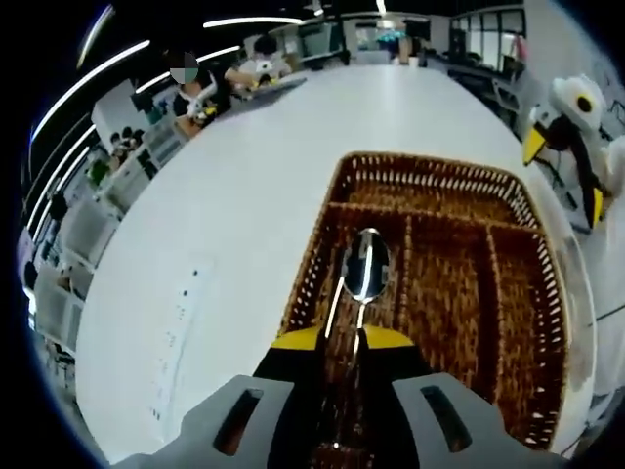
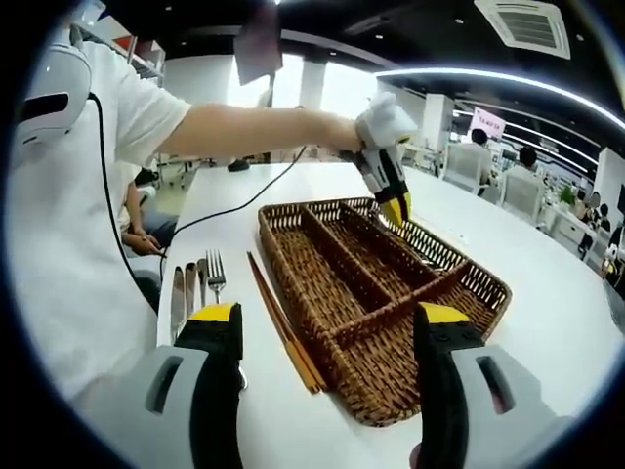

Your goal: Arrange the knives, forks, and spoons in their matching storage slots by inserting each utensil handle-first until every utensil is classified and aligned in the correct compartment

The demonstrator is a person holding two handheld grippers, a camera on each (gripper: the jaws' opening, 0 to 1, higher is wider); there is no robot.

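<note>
The left hand-held gripper [image 1: 355, 342] pinches a spoon [image 1: 365, 266] by its handle, bowl forward, over the wicker tray [image 2: 469, 283] near the desk's [image 1: 244, 195] edge. The right hand-held gripper [image 2: 327, 332] hangs wide, holding nothing. A fork [image 2: 216, 272] and what look like knives [image 2: 184, 296] lie beside chopsticks [image 2: 283, 332], left of the tray.

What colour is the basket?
Brown woven wicker basket, clearest in the right gripper view.
</note>
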